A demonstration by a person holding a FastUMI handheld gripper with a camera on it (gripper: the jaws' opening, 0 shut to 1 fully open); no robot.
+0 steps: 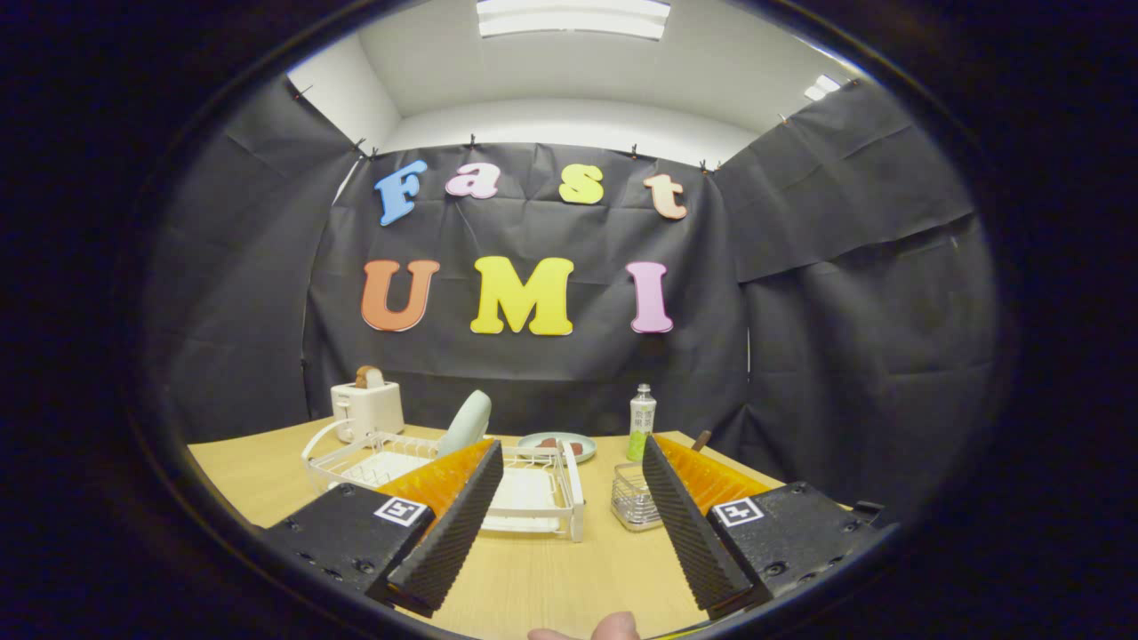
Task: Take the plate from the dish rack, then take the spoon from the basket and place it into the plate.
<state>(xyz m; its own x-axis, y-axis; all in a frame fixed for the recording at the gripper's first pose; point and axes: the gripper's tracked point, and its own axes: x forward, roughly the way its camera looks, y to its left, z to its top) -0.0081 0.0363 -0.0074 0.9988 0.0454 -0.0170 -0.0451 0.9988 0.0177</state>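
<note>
On the pale wooden desk (pixel 533 587), nothing is done yet: the pale green plate (pixel 466 421) stands upright in the white wire dish rack (pixel 542 489), the small wire basket (pixel 633 500) waits beside it, and the fingers (pixel 569 516) gape wide, empty.

toaster (pixel 367 407) with toast, bottle (pixel 641 422), table (pixel 249 476)

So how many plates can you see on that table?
2. A pale plate stands upright in the dish rack, beyond the open tool; another plate lies flat behind the rack, holding food. Others may be hidden.
</note>
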